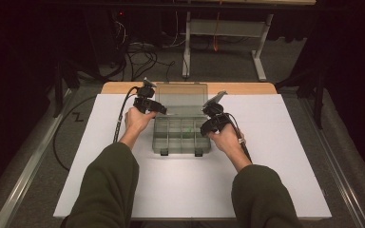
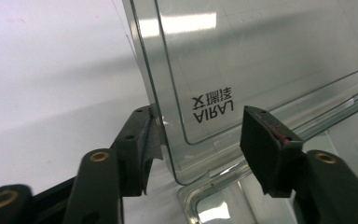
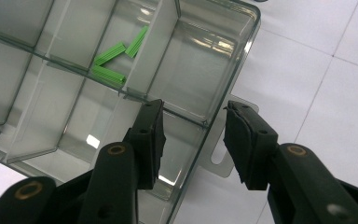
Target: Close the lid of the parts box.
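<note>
— Any lettering from where I sit?
— On my left gripper view I read "AIRAL" upside down on the clear lid (image 2: 261,65), with small Chinese characters beside it that I can't make out.

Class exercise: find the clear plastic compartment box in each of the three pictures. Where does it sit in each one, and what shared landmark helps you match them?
High view: the clear plastic compartment box sits mid-table, lid raised, between both hands.
Left gripper view: its lid fills the upper right, one edge between the jaws.
Right gripper view: its divided tray fills the upper left.
Shared landmark: the white tabletop under the box.
</note>
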Tool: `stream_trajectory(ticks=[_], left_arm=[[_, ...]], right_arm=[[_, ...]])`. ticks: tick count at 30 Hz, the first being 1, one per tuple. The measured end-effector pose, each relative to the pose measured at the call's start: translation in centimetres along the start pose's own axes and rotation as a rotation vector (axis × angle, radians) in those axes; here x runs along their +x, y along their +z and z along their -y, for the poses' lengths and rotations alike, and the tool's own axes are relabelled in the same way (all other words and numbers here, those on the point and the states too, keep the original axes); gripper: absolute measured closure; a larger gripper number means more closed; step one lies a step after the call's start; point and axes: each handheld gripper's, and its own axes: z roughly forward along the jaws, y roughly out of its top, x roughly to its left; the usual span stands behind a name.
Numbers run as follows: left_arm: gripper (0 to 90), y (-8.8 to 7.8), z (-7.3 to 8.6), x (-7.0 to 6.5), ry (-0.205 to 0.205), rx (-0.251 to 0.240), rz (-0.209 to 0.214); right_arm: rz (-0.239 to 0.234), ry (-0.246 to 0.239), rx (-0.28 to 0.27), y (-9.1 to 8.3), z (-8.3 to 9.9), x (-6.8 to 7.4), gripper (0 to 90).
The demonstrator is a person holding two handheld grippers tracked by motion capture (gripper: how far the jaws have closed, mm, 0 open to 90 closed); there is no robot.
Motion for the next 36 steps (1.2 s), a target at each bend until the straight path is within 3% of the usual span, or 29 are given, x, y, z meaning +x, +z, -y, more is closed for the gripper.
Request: stream_trajectory(ticks=[19,26,27,36], left_arm=[[49.4,-2.6,0.8,-1.5,0.156,-0.008,-0.034],[49.3,-3.1,1.0,-1.6,0.185,-0.02,-0.011],[49.3,-3.3,1.1,-1.7,0.174,-0.009,-0.019],[48.9,-4.0,1.4,-2.4,0.204,-0.021,-0.026]], right_arm=[[0.011,-0.023,-0.044,0.1,0.5,0.1,59.7],[0.011,-0.025,-0.065,0.1,0.9,0.1,59.6],[0.012,-0.029,-0.068,0.1,0.9,0.1,59.6],[0.018,-0.048,-0.102,0.2,1.4,0.1,59.7]])
